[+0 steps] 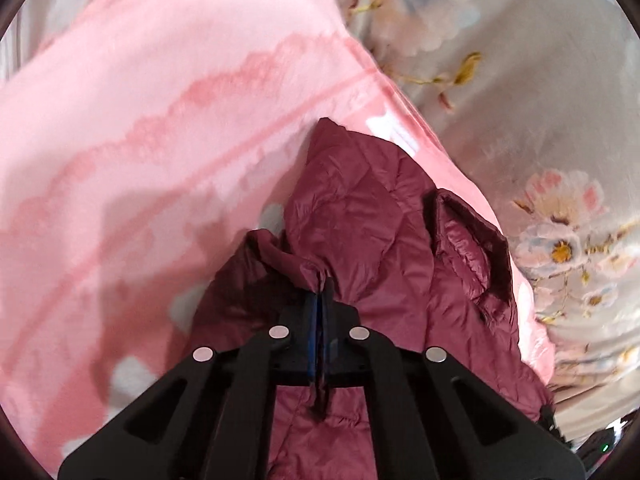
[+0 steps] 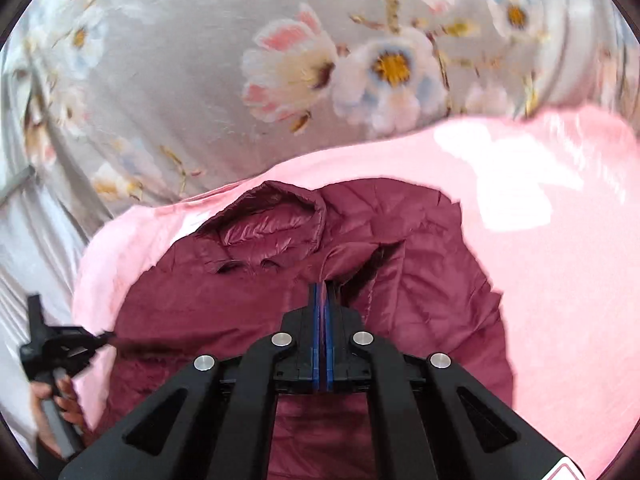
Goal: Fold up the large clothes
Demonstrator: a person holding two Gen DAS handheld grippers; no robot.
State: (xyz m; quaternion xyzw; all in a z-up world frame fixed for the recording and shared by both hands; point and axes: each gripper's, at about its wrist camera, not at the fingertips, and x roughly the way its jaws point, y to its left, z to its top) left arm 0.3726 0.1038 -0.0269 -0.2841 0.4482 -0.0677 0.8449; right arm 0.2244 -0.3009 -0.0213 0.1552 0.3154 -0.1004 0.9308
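A maroon quilted puffer jacket (image 1: 360, 216) lies on a pink sheet (image 1: 140, 120) on the bed. My left gripper (image 1: 322, 284) is shut on a fold of the jacket's fabric, which bunches at the fingertips. In the right wrist view the jacket (image 2: 420, 272) shows its shiny collar and hood (image 2: 272, 224) toward the far side. My right gripper (image 2: 324, 286) is shut on a raised fold of the jacket near the collar. The left gripper (image 2: 108, 335) also appears at the left edge of the right wrist view, pinching the jacket's edge, with the person's hand under it.
A grey floral bedspread (image 2: 200, 60) lies under the pink sheet (image 2: 560, 260) and surrounds it on the far side; it also shows in the left wrist view (image 1: 540, 80). The pink sheet's edge runs close to the jacket's collar.
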